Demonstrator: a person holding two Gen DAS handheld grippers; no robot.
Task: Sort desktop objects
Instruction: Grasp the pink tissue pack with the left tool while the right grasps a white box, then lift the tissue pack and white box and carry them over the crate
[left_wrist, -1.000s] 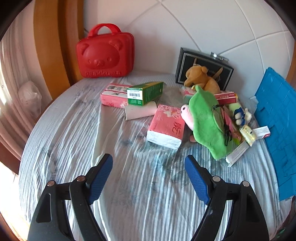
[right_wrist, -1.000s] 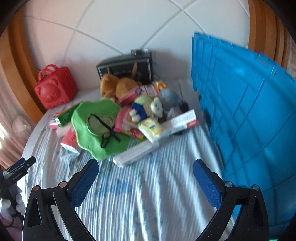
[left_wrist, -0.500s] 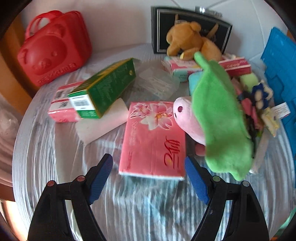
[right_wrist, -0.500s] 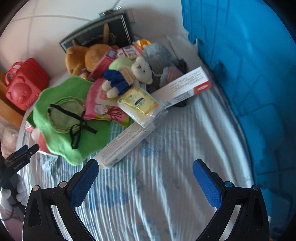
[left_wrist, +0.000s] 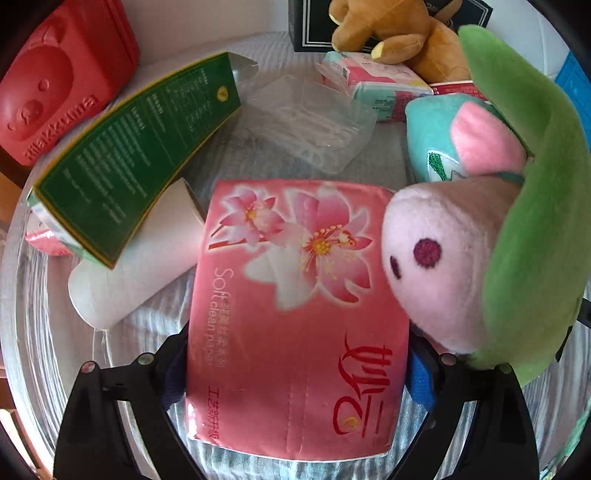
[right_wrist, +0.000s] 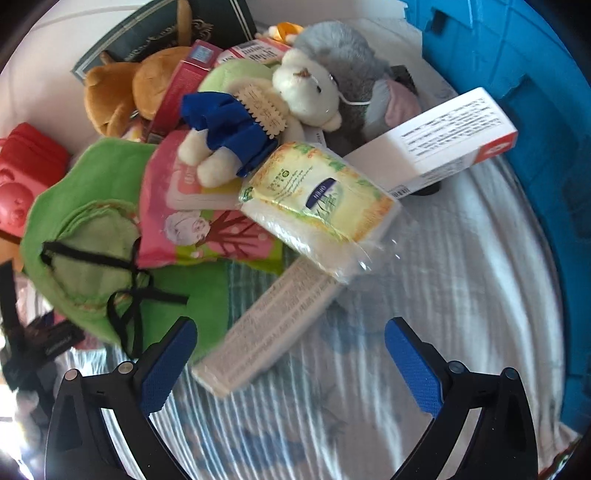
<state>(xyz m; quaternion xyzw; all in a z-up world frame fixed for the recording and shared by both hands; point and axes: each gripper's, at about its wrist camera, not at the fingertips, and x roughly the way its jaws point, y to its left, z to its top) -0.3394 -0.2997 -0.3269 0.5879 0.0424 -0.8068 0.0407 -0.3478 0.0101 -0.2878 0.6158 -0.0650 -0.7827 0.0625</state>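
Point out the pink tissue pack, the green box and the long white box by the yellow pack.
Pink tissue pack (left_wrist: 295, 314): left wrist view, middle of its printed top.
Green box (left_wrist: 140, 162): left wrist view, its text-covered side.
Long white box (right_wrist: 273, 325): right wrist view, middle of its top face.

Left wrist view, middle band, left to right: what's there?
green box → white paper roll → pink tissue pack, between the left gripper's opening jaws → pink plush snout → green plush hat.

Bare striped cloth (right_wrist: 424, 295) between clutter heap and blue crate (right_wrist: 535, 110), pink tissue pack (left_wrist: 295, 314) hemmed by plush pig (left_wrist: 443, 266), paper roll (left_wrist: 140, 266)
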